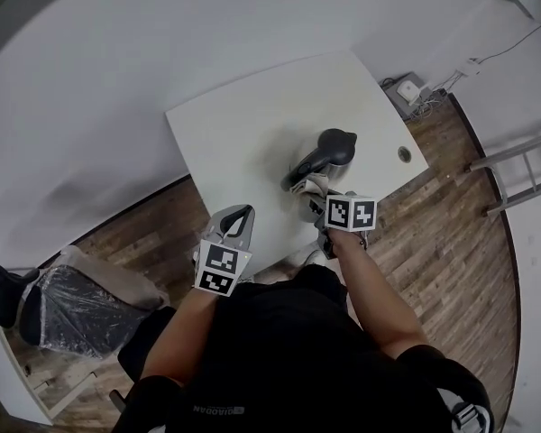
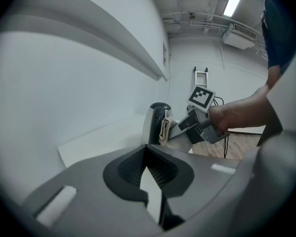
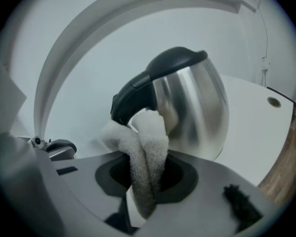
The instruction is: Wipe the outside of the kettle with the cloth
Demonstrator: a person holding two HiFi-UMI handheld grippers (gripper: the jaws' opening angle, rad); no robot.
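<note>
**Cloth at kettle's side, right gripper pinching it**

Kettle (image 1: pixel 332 148) stands upright on the white table (image 1: pixel 225 129), steel body, dark lid and handle. Right gripper (image 3: pixel 144 194) has its jaws clamped on a pale folded cloth (image 3: pixel 147 147). The cloth's free end lies against the kettle's wall just beside the handle. Left gripper (image 2: pixel 154 184) hangs well apart from the kettle, on the person's side of it, over the table edge. Its jaws stand a narrow gap apart with nothing between them.
</note>
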